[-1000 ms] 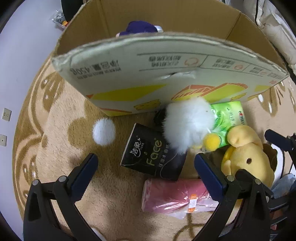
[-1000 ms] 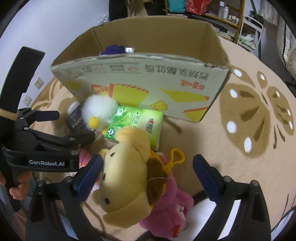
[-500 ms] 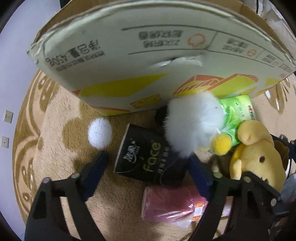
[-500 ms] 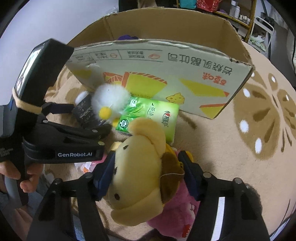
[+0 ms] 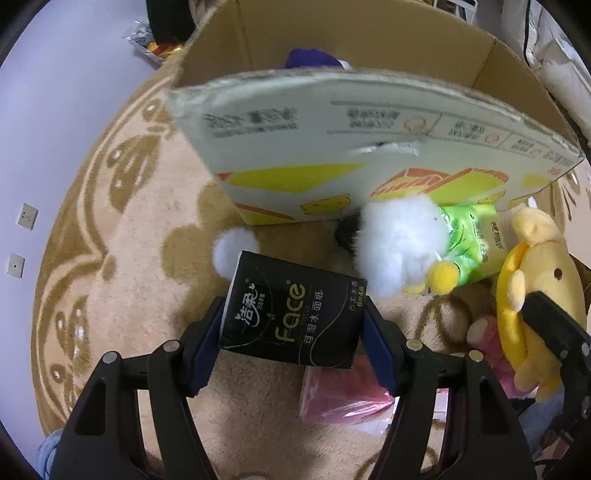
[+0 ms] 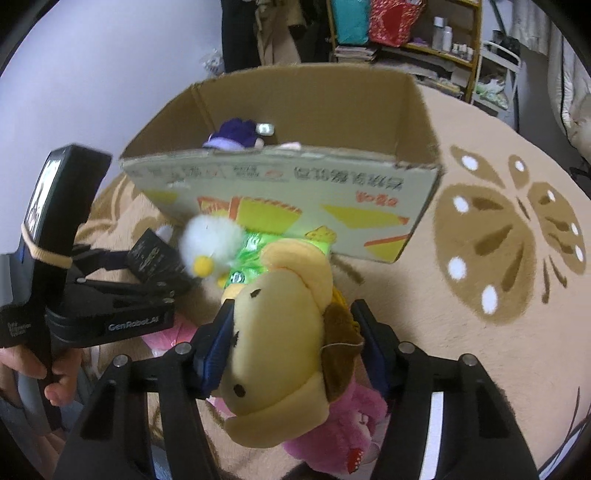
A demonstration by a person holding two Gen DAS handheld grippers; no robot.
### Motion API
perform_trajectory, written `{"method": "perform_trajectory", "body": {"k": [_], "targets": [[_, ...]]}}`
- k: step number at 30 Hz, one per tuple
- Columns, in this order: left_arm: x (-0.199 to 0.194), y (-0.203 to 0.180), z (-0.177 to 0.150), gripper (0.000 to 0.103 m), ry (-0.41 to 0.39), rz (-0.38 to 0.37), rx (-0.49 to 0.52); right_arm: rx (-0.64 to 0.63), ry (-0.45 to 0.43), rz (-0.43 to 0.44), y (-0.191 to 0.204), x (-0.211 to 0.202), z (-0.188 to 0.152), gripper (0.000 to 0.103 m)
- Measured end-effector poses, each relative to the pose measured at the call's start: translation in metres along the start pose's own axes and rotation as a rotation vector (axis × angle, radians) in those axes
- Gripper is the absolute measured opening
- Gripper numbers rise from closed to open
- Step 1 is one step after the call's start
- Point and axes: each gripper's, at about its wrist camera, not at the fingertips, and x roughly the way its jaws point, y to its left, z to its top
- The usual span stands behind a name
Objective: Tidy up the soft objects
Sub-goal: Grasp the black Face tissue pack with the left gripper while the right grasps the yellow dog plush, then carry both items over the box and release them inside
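Note:
My left gripper (image 5: 293,332) is shut on a black "Face" tissue pack (image 5: 291,314) and holds it above the rug; it also shows in the right wrist view (image 6: 155,260). My right gripper (image 6: 295,339) is shut on a yellow plush dog (image 6: 284,339), seen at the right of the left wrist view (image 5: 535,295). An open cardboard box (image 6: 288,184) stands just beyond, with a purple plush (image 6: 236,133) inside. A white fluffy toy (image 5: 399,243), a green tissue pack (image 5: 472,236), a pink plush (image 6: 332,435) and a pink packet (image 5: 343,398) lie on the rug.
A beige patterned rug (image 6: 498,258) covers the floor. A pale wall (image 5: 55,110) is to the left, with sockets (image 5: 27,216). Shelves with clutter (image 6: 406,33) stand behind the box. A small white pom-pom (image 5: 231,251) lies by the box.
Both grippers have closed: the left on the black tissue pack, the right on the yellow plush dog. Both have lifted their objects off the rug, and the box interior shows again.

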Motion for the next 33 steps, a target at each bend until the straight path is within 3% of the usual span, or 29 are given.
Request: {"method": "perform_trajectory", "body": {"k": [8,11,21,33], "targets": [[-0.022,0.016,-0.007,0.068,-0.057,0.033,-0.049,0.019,-0.058,-0.008,-0.003,-0.013,0.004,0.065],[-0.044,-0.017,-0.013,0.068,-0.082,0.045,-0.065,0.028,-0.087,-0.012,-0.004,-0.018,0.002,0.065],[-0.109,0.003,-0.014,0.068,-0.269,0.075,-0.103,0.047,-0.188,-0.001,-0.008,-0.042,0.002,0.065],[-0.135,0.012,-0.011,0.068,-0.416,0.079,-0.109,0.017,-0.294,0.009,0.002,-0.062,0.003,0.065]]}}
